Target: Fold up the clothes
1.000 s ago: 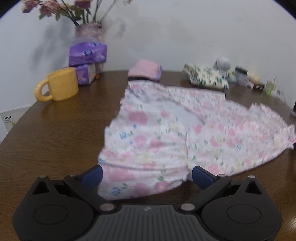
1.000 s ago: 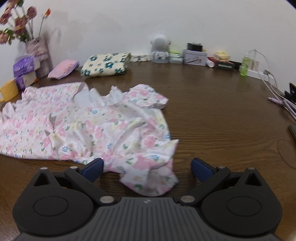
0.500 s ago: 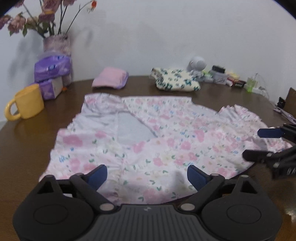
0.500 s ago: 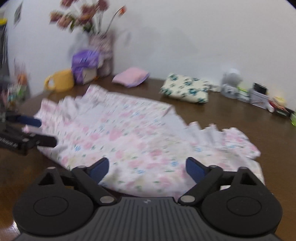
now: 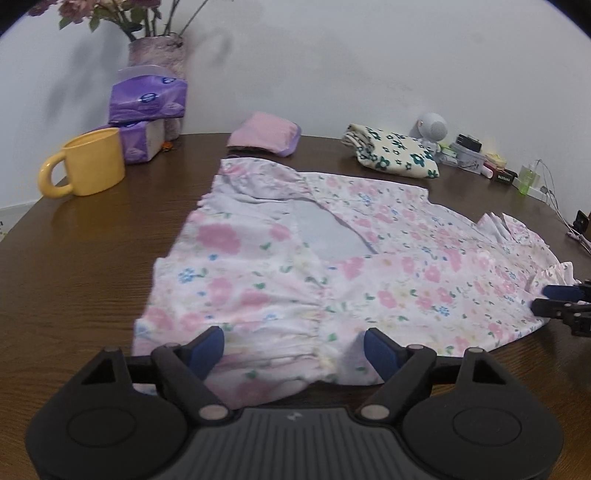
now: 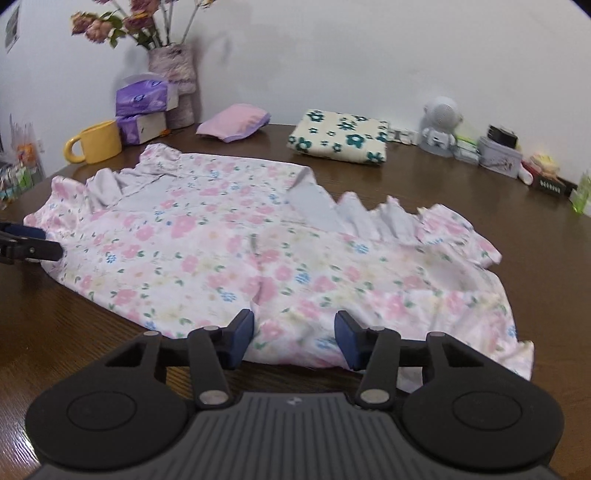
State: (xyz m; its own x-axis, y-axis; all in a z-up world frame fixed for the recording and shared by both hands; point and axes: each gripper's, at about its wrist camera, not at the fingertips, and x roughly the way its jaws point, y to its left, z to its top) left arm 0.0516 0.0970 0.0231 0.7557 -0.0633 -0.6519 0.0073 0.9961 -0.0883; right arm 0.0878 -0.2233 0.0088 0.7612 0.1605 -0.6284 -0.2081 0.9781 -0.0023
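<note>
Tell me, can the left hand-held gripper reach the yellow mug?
Probably yes: the left hand-held gripper is open over the floral garment, and bare table lies between it and the yellow mug.

My own left gripper (image 5: 293, 349) hides the near hem of the pink floral cotton garment (image 5: 332, 266), and the dried flowers (image 5: 110, 14) are cropped.

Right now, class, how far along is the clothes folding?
Done: a pink garment and a green-flowered one lie folded at the back. In hand: the floral dress lies spread, both grippers' open jaws straddling its near edges (left gripper, right gripper). Left: every fold.
</note>
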